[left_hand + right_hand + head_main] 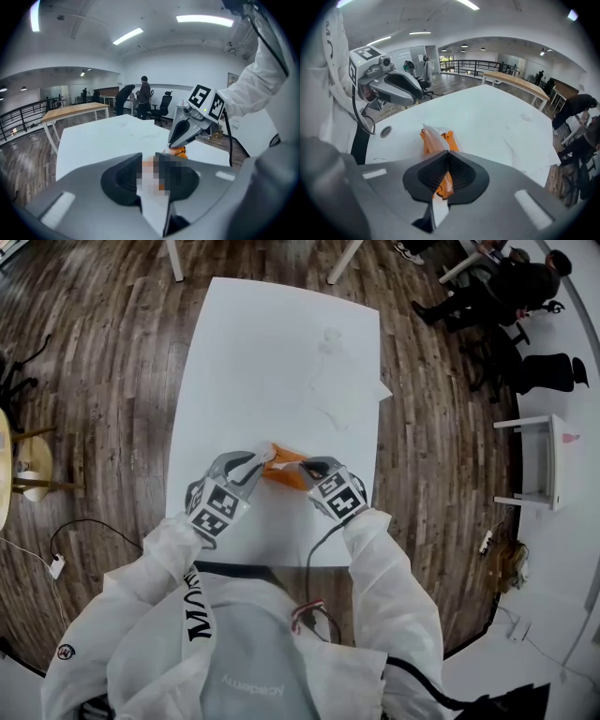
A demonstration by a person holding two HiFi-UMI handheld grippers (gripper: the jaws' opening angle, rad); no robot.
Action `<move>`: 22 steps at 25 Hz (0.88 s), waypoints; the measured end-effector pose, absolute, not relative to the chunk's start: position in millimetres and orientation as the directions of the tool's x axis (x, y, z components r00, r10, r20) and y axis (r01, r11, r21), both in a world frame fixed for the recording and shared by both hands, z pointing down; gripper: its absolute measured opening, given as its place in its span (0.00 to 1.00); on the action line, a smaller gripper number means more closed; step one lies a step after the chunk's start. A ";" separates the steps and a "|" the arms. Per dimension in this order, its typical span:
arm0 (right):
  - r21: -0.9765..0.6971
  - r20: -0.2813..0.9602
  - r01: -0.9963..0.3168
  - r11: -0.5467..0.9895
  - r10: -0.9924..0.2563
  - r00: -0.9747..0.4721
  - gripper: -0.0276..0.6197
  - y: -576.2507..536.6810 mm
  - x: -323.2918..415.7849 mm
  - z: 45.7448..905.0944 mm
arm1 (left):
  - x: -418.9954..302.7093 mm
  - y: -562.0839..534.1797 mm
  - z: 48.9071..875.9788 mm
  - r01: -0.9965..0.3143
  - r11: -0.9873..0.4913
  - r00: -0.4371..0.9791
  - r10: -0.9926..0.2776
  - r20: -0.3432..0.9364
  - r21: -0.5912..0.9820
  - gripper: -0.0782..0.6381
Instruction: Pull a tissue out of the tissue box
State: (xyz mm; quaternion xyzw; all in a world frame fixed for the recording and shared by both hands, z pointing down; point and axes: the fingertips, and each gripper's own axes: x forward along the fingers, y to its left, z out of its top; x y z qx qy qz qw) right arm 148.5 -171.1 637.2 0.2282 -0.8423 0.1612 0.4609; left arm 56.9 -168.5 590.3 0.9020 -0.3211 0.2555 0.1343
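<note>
Orange tissue box (pixel 289 468) (pixel 436 142) lies on the white bench (pixel 281 334), near the edge closest to the person, with both grippers on it.

Right gripper (pixel 310 469) (pixel 447 157): jaws closed, tips together and down on the box's right end. Can't tell if they pinch any wrapper.

Left gripper (pixel 261 460) (pixel 149 161): jaws apart, at the box's left end. Orange shows in the gap, but a blurred patch covers it, so contact is unclear.

White tissue (pixel 427 132) pokes up from the box on the side toward the left gripper.

Loose white sheets (pixel 330 343) lie further out on the bench, well apart from the box.
</note>
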 end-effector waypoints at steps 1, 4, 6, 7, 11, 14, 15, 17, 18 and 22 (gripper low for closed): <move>-0.063 0.850 -0.534 0.843 -0.235 -0.472 0.05 -170.5 148.1 637.0 | 58.9 -167.2 595.4 -0.638 -0.766 0.666 -0.494 0.559 0.082 0.23; -0.068 0.849 -0.535 0.842 -0.233 -0.475 0.05 -168.6 147.1 636.1 | 68.0 -160.2 610.5 -0.588 -0.804 0.680 -0.429 0.594 0.092 0.29; -0.072 0.848 -0.537 0.840 -0.232 -0.477 0.05 -167.7 146.8 635.5 | 72.9 -158.1 616.1 -0.563 -0.822 0.685 -0.406 0.606 0.085 0.31; -0.073 0.848 -0.538 0.840 -0.232 -0.477 0.05 -167.2 146.8 635.3 | 74.9 -157.8 618.3 -0.553 -0.829 0.686 -0.397 0.610 0.082 0.31; -0.075 0.848 -0.540 0.838 -0.232 -0.477 0.05 -166.5 145.7 634.5 | 81.5 -155.4 628.8 -0.509 -0.857 0.685 -0.347 0.640 0.079 0.38; -0.076 0.848 -0.542 0.837 -0.232 -0.477 0.05 -165.3 144.9 634.1 | 83.7 -153.6 637.7 -0.490 -0.869 0.675 -0.324 0.663 0.074 0.40; -0.076 0.848 -0.543 0.836 -0.233 -0.477 0.05 -164.9 145.0 634.0 | 85.0 -153.7 640.2 -0.486 -0.871 0.671 -0.320 0.669 0.071 0.40; -0.075 0.848 -0.545 0.835 -0.234 -0.475 0.05 -164.8 145.8 634.0 | 88.4 -154.5 644.6 -0.478 -0.876 0.663 -0.314 0.680 0.062 0.40; -0.074 0.849 -0.545 0.835 -0.234 -0.474 0.05 -165.1 146.3 634.0 | 90.0 -155.1 646.5 -0.475 -0.878 0.659 -0.311 0.685 0.058 0.40; -0.077 0.848 -0.547 0.834 -0.234 -0.475 0.05 -164.9 146.2 633.8 | 91.9 -156.8 654.1 -0.474 -0.879 0.639 -0.306 0.706 0.047 0.35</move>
